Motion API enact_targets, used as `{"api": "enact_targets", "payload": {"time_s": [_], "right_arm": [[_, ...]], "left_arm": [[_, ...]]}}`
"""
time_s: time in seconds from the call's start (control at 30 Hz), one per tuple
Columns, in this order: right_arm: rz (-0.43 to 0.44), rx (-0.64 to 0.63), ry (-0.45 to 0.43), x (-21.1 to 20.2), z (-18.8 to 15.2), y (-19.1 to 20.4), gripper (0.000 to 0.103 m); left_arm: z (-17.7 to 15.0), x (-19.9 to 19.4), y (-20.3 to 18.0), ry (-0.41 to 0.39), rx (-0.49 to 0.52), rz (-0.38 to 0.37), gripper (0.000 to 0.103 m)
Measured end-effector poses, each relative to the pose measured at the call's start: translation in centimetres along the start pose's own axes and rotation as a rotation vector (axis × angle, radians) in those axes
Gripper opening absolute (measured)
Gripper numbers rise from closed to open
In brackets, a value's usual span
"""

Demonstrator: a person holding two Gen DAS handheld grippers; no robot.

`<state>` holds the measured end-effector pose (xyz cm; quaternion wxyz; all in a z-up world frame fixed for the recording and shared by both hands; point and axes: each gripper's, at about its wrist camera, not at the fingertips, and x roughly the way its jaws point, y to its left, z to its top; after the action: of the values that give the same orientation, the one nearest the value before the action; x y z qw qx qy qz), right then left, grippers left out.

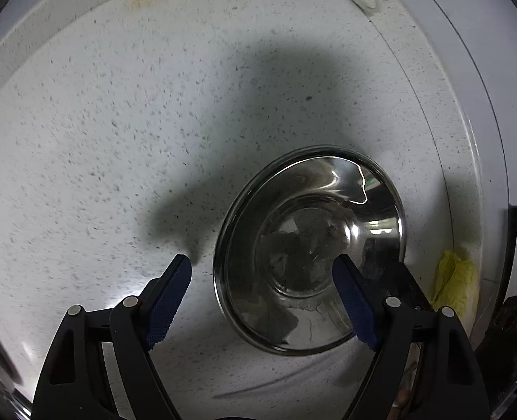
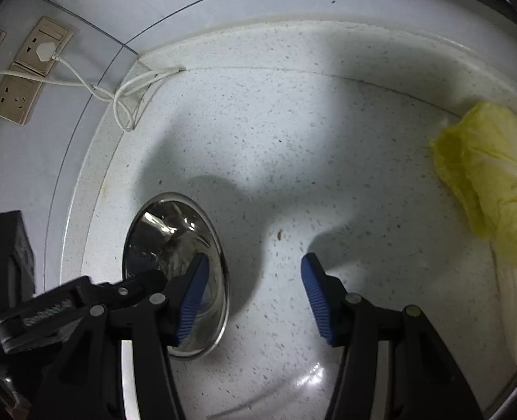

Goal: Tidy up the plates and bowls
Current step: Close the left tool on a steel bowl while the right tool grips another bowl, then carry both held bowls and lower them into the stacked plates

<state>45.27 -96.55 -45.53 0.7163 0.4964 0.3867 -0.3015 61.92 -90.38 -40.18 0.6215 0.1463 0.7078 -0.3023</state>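
1. A steel bowl (image 1: 309, 255) is sitting upright on the speckled white surface (image 1: 118, 140), near the surface's raised back edge.
2. The left tool (image 1: 263, 273) is pointing steeply down over the bowl. Its jaws are standing released and wide apart; one blue pad (image 1: 169, 302) is hanging over the bare surface outside the rim, and the other pad (image 1: 354, 299) is showing in front of the bowl's inside. Neither pad is pressing on the rim, and nothing is being held.
3. The right tool (image 2: 255, 280) is hanging beside the bowl (image 2: 164, 238), also released. One of its pads (image 2: 193, 301) is overlapping the bowl's rim in the right wrist view; whether it is touching the metal cannot be told. The other pad (image 2: 316, 302) is standing over the bare surface.
4. A head of cabbage (image 2: 493, 182) is lying well apart from the bowl, at the far side of the surface.
5. A white cable (image 2: 118, 94) is running from a wall socket (image 2: 43, 47) down onto the surface's corner.
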Motion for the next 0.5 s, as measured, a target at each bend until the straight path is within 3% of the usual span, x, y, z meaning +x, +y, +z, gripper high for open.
{"api": "enact_targets", "payload": {"time_s": [0.1, 0.13, 0.17, 0.23, 0.27, 0.33, 0.5], "right_arm": [[0.004, -0.01, 0.002, 0.2, 0.1, 0.2, 0.05], [0.008, -0.013, 0.01, 0.4, 0.1, 0.4, 0.038], [0.012, -0.013, 0.015, 0.5, 0.1, 0.5, 0.021], [-0.009, -0.021, 0.032, 1.0, 0.1, 0.8, 0.013], [-0.033, -0.03, 0.023, 0.8, 0.0, 0.8, 0.01], [0.0, -0.006, 0.038, 0.7, -0.2, 0.4, 0.007], [-0.017, -0.045, 0.044, 0.0, -1.3, 1.1, 0.006]], "left_arm": [[0.1, 0.4, -0.2, 0.001, 0.001, -0.005, 0.075], [0.2, 0.3, -0.3, -0.005, 0.01, -0.001, 0.064], [0.2, 0.2, -0.6, -0.014, 0.027, 0.007, 0.04], [0.4, 0.5, -1.1, 0.007, 0.055, 0.024, 0.014], [0.4, 0.6, -1.0, 0.014, 0.052, 0.023, 0.013], [0.2, 0.7, -0.8, 0.019, 0.055, 0.026, 0.013], [-1.3, 0.3, -1.1, 0.015, 0.099, 0.054, 0.012]]}}
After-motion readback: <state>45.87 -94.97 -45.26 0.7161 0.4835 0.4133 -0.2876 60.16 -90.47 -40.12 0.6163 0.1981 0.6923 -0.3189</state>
